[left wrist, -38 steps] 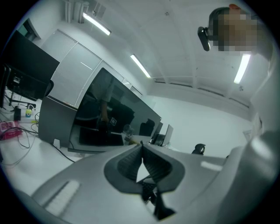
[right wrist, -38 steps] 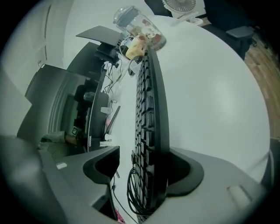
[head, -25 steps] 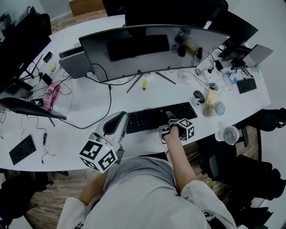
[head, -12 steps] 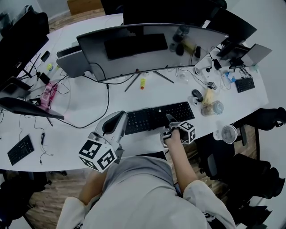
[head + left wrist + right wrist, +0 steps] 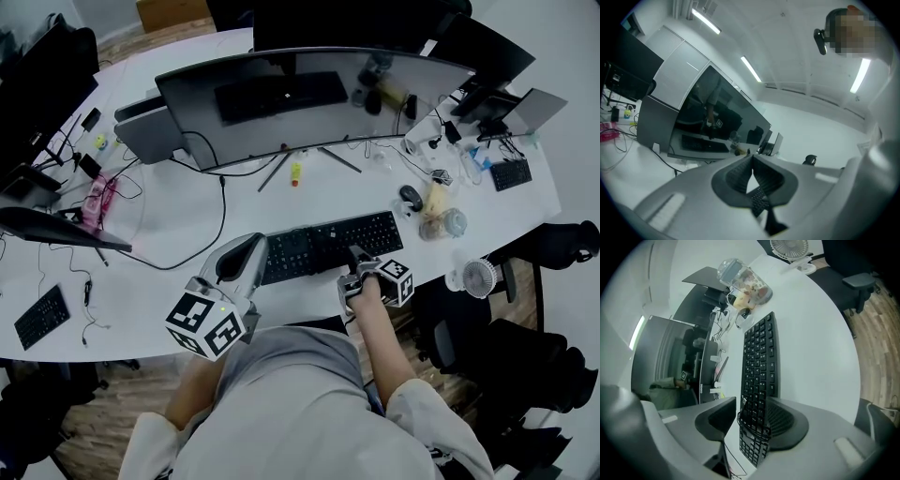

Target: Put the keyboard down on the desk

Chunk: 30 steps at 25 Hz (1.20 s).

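A black keyboard (image 5: 328, 244) lies flat on the white desk (image 5: 187, 281) in front of the curved monitor. My left gripper (image 5: 255, 255) is at its left end. In the left gripper view its fingertips meet and the pads bow around a piece of the keyboard (image 5: 760, 202), so the left gripper (image 5: 751, 161) is shut on it. My right gripper (image 5: 357, 258) hangs over the keyboard's front edge, right of the middle. Its jaws have just been closing. The keyboard (image 5: 759, 362) and a loop of its cable sit between them, with a gap at the left pad, so the right gripper (image 5: 750, 404) is open.
The wide curved monitor (image 5: 309, 94) stands behind the keyboard, with cables trailing left. A mouse (image 5: 410, 198), a clear jar (image 5: 454, 224) and a small fan (image 5: 476, 278) sit to the right. A small keyboard (image 5: 39, 317) lies far left. The desk's front edge is just under my grippers.
My right gripper has drawn back a little toward the desk's front edge. The left gripper and the keyboard have kept their places.
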{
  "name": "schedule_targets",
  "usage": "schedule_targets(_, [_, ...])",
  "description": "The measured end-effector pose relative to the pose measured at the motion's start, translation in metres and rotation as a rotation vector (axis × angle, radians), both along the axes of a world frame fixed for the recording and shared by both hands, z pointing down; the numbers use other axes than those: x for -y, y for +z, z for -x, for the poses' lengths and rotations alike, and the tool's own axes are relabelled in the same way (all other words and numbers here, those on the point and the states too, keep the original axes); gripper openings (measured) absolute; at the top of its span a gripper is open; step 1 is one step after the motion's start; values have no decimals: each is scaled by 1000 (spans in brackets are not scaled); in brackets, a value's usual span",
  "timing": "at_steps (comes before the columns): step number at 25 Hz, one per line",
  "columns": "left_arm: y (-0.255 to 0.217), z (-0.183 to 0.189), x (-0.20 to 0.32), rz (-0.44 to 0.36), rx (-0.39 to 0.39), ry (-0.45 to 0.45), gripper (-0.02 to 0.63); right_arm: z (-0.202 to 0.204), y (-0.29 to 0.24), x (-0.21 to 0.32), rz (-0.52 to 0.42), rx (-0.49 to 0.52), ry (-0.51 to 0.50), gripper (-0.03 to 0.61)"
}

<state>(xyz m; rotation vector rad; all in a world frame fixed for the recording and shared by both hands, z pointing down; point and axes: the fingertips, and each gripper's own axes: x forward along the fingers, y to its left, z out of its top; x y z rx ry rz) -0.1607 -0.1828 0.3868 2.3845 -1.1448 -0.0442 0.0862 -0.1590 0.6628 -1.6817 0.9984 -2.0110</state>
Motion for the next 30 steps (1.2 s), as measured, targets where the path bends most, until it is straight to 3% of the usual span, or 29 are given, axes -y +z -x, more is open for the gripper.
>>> schedule_targets(7, [6,0,-2,10,-7,2,0,8,-34,16,-130,-73,-158,169])
schedule_targets(18, [15,3,-1,29,-6,-6,0,18,-96,34,-358,-187,-366,83])
schedule_targets(30, [16,3,3,28,22,-27,0,31,-170,48,-558,-501,-568,61])
